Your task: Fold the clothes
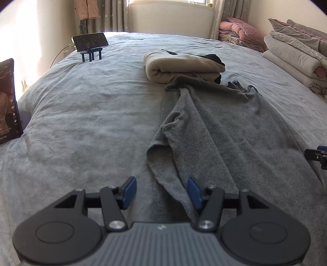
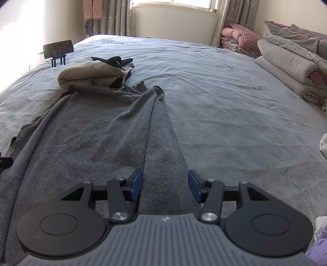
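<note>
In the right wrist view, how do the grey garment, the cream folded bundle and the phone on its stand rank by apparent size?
1. grey garment, largest, though also nearest the camera.
2. cream folded bundle.
3. phone on its stand, smallest, but farthest away, so unsure.

Phone on stand [image 1: 90, 42], stacked quilts [image 1: 294, 55] on bed [image 1: 81, 102]; curtains [image 1: 110, 14].

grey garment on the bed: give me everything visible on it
The grey garment looks like soft, fuzzy knit. It lies stretched out lengthwise on the bed sheet, roughly flat, with long creases and a rumpled left edge. Its far end touches a folded cream garment. Both grippers hover open over its near end, not gripping it.
</note>
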